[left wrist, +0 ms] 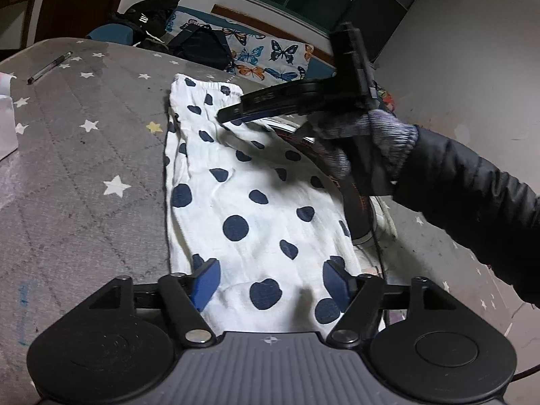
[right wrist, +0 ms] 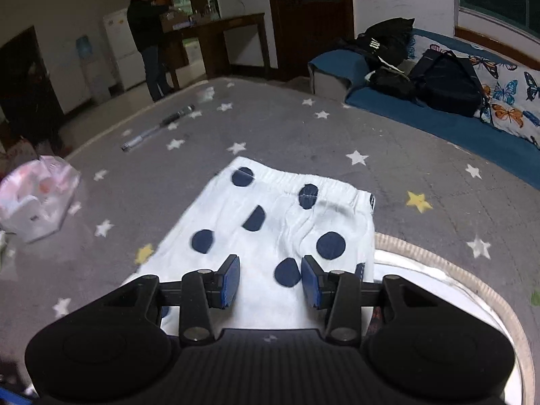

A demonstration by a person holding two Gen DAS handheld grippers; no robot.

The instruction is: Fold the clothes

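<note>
Two wrist views, low and close over the bed.
Both face the polka-dot garment [left wrist: 256,202] [right wrist: 287,222], from opposite ends.

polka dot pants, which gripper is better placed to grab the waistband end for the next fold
Right. The right gripper is open over the polka dot pants close to the waistband. The left gripper is open over the opposite end, far from it.

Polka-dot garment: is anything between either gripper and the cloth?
Nothing visible is. The left gripper and right gripper both sit right over the polka-dot garment, jaws open. The pen and tissue pack lie well aside.
</note>
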